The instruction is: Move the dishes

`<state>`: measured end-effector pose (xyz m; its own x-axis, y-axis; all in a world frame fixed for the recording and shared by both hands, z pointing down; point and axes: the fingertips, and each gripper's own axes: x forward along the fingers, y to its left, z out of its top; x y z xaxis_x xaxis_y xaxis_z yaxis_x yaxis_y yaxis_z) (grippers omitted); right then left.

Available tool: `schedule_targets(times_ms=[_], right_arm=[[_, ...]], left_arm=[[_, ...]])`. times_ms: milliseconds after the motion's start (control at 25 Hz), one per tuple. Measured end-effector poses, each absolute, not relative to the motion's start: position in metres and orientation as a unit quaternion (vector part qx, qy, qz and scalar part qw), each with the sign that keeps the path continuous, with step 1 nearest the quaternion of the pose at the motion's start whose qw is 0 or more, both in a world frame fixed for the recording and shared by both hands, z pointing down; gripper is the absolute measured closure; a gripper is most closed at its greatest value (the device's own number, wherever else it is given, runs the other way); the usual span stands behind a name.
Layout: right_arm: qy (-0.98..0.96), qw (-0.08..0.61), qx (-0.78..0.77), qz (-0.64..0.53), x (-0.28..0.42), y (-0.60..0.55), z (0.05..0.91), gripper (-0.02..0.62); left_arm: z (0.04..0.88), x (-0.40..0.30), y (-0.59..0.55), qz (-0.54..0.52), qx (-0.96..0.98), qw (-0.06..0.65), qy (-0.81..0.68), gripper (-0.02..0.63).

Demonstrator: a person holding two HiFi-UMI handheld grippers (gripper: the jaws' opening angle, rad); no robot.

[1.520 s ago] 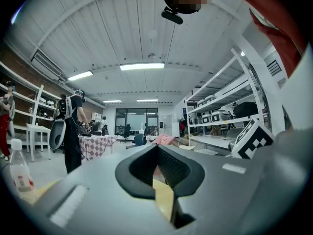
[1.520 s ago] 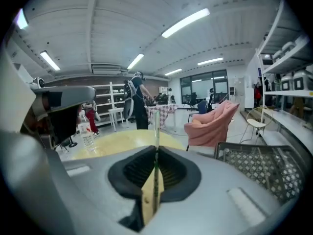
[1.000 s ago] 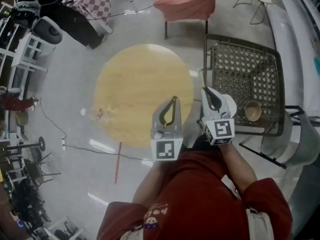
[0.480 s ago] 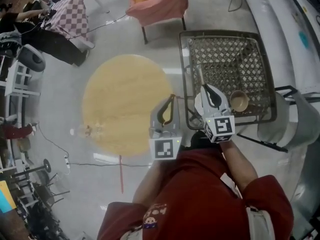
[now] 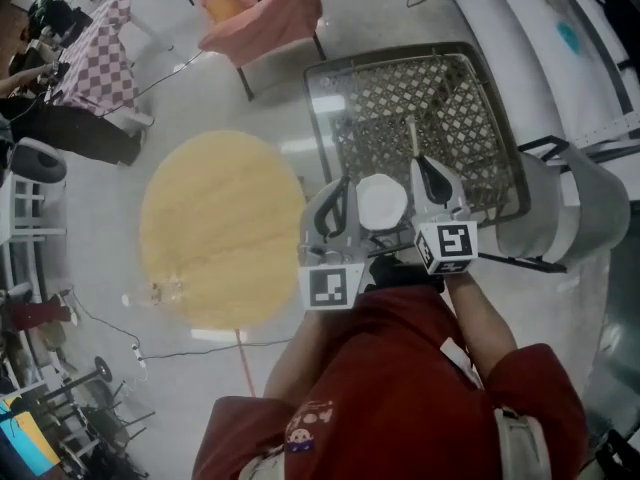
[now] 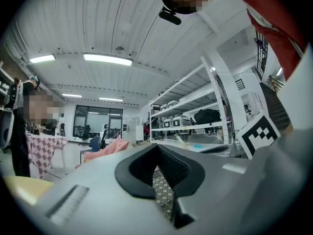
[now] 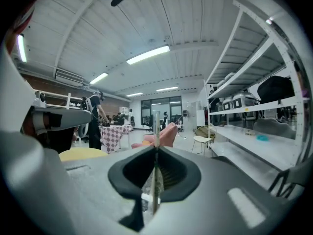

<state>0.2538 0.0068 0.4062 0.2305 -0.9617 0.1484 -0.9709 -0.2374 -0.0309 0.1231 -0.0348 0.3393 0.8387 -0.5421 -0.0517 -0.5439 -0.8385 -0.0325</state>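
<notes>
- Right gripper (image 7: pixel 155 150) is pinched almost fully closed on a thin pale piece (image 7: pixel 156 129). The piece stands upright between the jaws and I see it edge-on, so I cannot tell whether it is a plate on edge or a stick.
- My left gripper (image 6: pixel 158 148) has its jaws together with nothing between them.
- From the head view, both hang side by side in front of my chest, the left gripper (image 5: pixel 343 186) at the near-left corner of the wire mesh rack (image 5: pixel 440 98).
- A white round dish (image 5: pixel 382 203) shows between the two grippers at that same corner. I cannot tell whether it rests on the mesh.
- I judge this to be the carry step: one piece in hand at the rack, and the round wooden surface (image 5: pixel 220 228) just to my left with no dishes on it that I can see.
- The next move calls for a firm pinch, the piece kept upright, and a settled place to set it down.
- The rack's raised rim runs under my right gripper (image 5: pixel 422 168), and a low pass could catch on it.
- A grey drum (image 5: pixel 575 203) crowds the right side.
- A pink draped chair (image 5: pixel 265 8) stands well beyond the round surface, with open floor (image 5: pixel 170 108) between them.
- The freest room lies to my left, over the round surface.
</notes>
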Motion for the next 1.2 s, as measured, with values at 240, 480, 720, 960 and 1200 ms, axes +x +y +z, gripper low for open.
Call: schedule_targets(times_ms=[240, 480, 720, 960, 1200], right_arm=[[-0.567, 0.038, 0.82, 0.066, 0.299, 0.047, 0.407, 0.571], [-0.517, 0.038, 0.852, 0.067, 0.339, 0.089, 0.408, 0.571], [-0.471, 0.034, 0.878, 0.074, 0.375, 0.131, 0.413, 0.571], [-0.436, 0.035, 0.896, 0.078, 0.4, 0.159, 0.421, 0.571], [-0.428, 0.036, 0.898, 0.095, 0.412, 0.172, 0.437, 0.571]], left_arm=[[0.34, 0.173, -0.015, 0.033, -0.972, 0.012, 0.231, 0.599], [0.344, 0.221, 0.012, 0.034, -0.984, 0.013, 0.172, 0.599], [0.35, 0.26, 0.038, 0.034, -0.991, 0.003, 0.129, 0.599], [0.355, 0.278, 0.051, 0.027, -0.994, 0.009, 0.102, 0.598], [0.366, 0.289, 0.059, 0.015, -0.996, 0.004, 0.093, 0.598]])
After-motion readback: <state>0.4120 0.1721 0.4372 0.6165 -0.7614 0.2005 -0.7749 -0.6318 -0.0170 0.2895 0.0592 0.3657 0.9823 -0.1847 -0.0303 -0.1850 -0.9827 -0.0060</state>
